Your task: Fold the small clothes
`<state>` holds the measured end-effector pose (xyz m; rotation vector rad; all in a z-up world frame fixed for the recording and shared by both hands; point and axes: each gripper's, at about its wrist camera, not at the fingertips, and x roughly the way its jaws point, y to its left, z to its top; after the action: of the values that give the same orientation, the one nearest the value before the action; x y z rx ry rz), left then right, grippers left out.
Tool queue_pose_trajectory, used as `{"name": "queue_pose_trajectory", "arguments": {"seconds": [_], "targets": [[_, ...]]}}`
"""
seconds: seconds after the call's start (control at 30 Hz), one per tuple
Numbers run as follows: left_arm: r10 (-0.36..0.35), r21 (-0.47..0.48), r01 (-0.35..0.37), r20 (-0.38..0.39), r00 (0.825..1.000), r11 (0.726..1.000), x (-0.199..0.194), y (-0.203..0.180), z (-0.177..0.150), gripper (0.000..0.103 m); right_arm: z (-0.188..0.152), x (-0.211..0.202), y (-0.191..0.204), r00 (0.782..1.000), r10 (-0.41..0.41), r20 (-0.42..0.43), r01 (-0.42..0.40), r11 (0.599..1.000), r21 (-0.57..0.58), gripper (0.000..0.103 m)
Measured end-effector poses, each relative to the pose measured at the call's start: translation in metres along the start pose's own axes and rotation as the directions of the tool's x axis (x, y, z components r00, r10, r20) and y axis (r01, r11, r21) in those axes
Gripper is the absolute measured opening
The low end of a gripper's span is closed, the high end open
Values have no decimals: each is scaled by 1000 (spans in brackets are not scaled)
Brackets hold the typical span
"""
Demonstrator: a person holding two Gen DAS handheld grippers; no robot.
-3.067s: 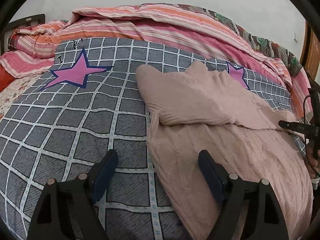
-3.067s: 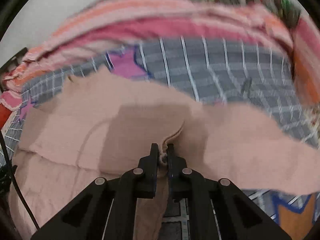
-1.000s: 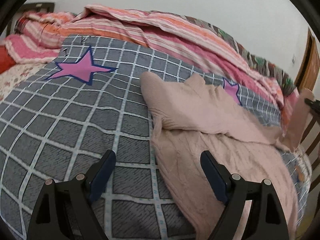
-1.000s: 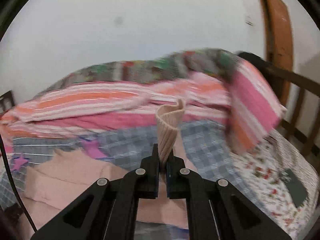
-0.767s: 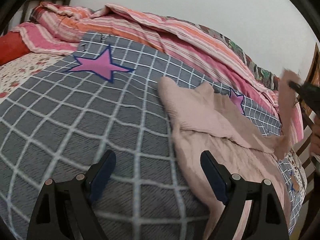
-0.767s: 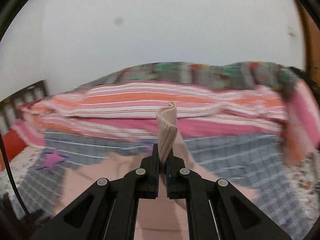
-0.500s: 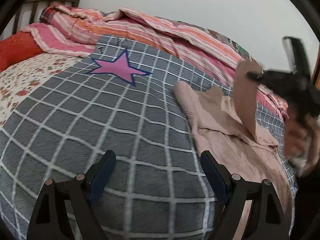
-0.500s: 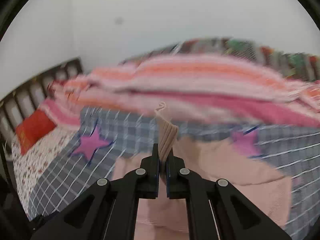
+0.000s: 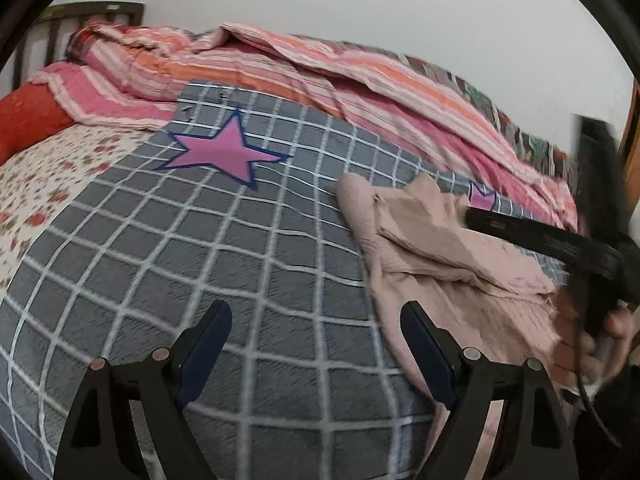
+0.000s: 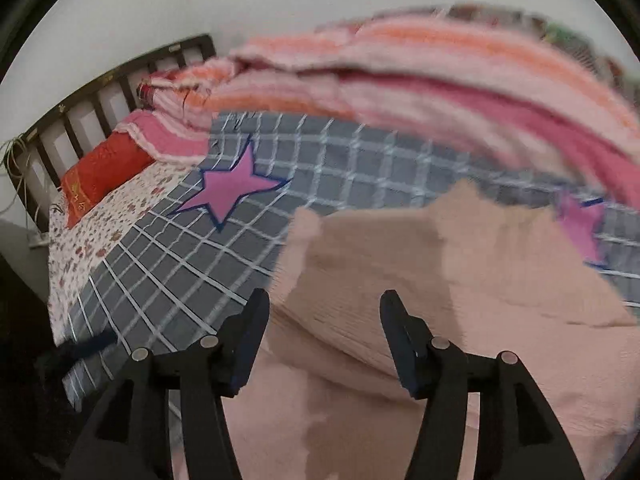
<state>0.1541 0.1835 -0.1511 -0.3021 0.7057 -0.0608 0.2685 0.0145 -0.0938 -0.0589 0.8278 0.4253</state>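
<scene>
Sweater (image 10: 460,300) lies on the blanket (image 9: 200,260) (pink on gray), at 3 o'clock. Right gripper (image 10: 324,336) is opening over it, pinching nothing. Left gripper (image 9: 316,344) gapes wide, empty.

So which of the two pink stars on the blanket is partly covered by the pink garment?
The smaller-looking far star beside the striped quilt; the pink garment overlaps its edge. The big star near the headboard lies fully exposed.

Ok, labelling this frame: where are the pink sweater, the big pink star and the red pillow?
pink sweater (image 9: 432,240), left wrist view, folded upper layer.
big pink star (image 9: 226,152), left wrist view, its centre.
red pillow (image 10: 104,170), right wrist view, its middle.
</scene>
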Motion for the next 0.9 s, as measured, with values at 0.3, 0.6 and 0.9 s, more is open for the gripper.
{"name": "queue_pose_trajectory", "arguments": {"seconds": [0.3,0.6,0.9], "targets": [[-92,65,95,-45,995,993,36,-48,27,57,-87,-102,-152,948,-317,8,306,920,246,59],[-116,-56,108,-147,982,993,93,-65,47,33,-139,-120,-226,946,-319,-52,310,853,419,59],[-51,-143,23,-196,979,989,119,-66,59,34,-131,-97,-216,955,-289,-68,294,891,346,59]]}}
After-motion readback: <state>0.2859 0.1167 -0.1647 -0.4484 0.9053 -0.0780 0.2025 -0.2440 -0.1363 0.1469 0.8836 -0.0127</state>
